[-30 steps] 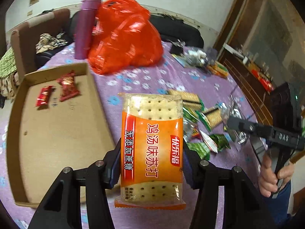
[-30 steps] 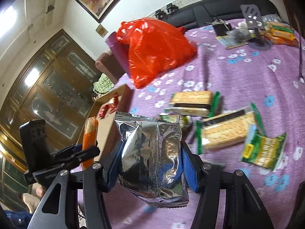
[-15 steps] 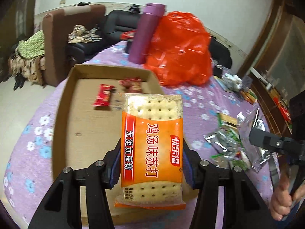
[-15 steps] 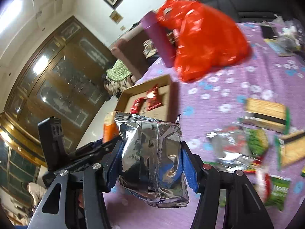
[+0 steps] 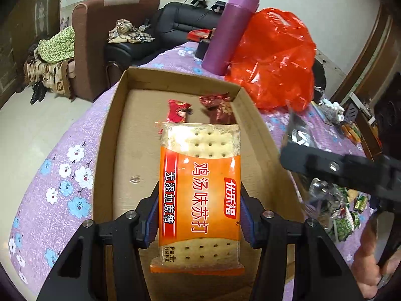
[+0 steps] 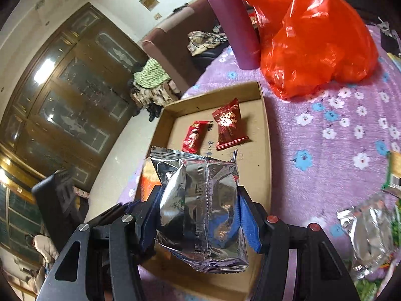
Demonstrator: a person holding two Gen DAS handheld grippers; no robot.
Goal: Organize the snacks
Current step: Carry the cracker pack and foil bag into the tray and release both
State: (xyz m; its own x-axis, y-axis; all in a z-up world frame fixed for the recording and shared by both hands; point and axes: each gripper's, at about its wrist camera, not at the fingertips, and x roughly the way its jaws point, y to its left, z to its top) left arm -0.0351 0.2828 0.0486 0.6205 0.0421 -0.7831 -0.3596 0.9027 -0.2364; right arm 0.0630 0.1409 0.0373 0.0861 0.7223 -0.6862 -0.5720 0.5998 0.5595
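On the left, the left tool (image 5: 199,215) grips an orange cracker packet (image 5: 200,195) by its long edges, pads pressed against both sides, holding it over the cardboard box (image 5: 107,135) on the purple flowered surface (image 5: 62,175). Two red candy wrappers (image 6: 218,128) lie at the box's far end. Further right, the right tool (image 6: 200,215) is clamped on a crinkled silver snack bag (image 6: 200,208), also above the box. Beyond stand a purple bottle (image 6: 233,22) and an orange plastic bag (image 6: 313,32); more snack packets (image 6: 368,230) lie at the far right.

purple flask (image 5: 229,32), red plastic bag (image 5: 273,60), brown armchair (image 5: 100,32)
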